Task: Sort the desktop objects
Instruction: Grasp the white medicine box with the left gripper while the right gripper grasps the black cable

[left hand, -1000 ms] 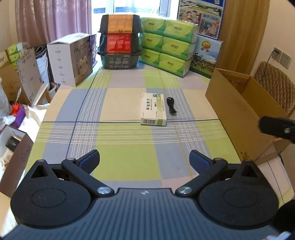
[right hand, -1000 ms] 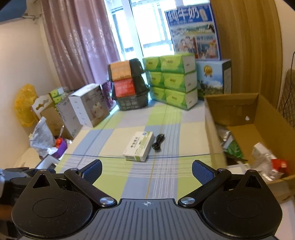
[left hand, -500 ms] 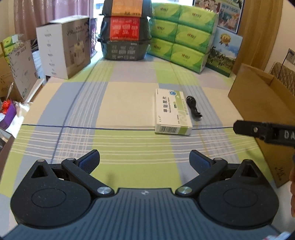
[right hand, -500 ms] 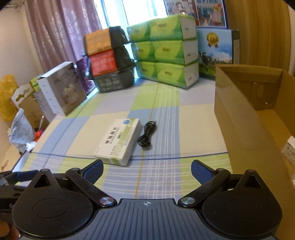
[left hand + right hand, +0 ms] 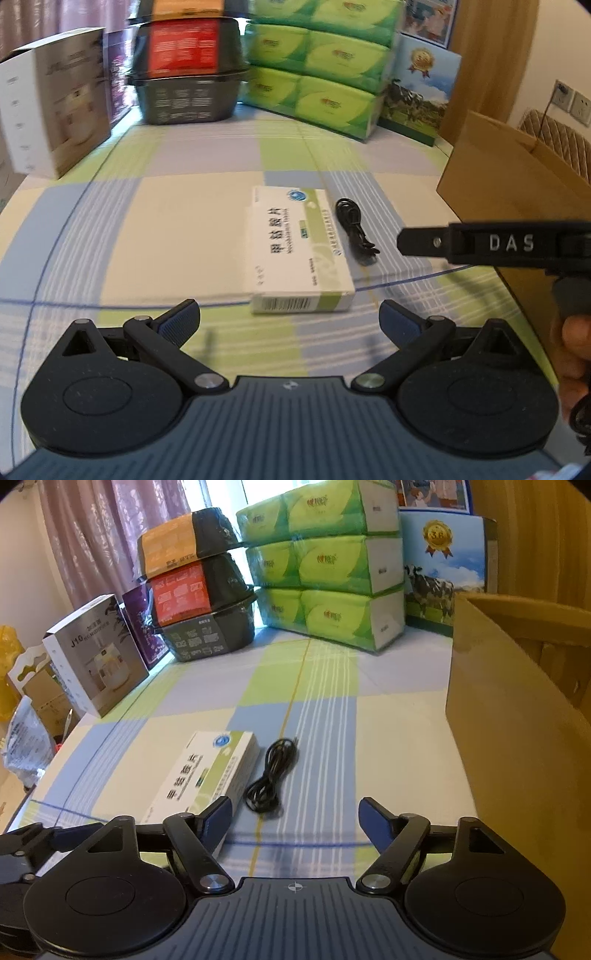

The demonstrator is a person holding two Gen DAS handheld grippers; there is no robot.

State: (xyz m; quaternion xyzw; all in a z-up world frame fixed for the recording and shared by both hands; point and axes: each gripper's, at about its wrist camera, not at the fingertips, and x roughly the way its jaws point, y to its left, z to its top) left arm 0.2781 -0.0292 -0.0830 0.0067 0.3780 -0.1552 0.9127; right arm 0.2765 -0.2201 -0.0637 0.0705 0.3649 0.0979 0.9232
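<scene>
Each handheld gripper, the left gripper [image 5: 290,317] and the right gripper [image 5: 295,816], is built from matte black plastic: two round discs flank a ribbed dark grey centre plate stamped with a small crosshair mark, and two angled black link arms are pinned to it by silver screws. The fingers [image 5: 177,322] are faced with dark blue ribbed pads. In the left wrist view a black bar of the right gripper is marked "DAS" in white letters, with a small silver screw beside them.

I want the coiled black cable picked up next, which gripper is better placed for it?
Probably the right gripper: the coiled black cable lies just ahead between its open fingers. The left gripper faces the white and green medicine box instead.
</scene>
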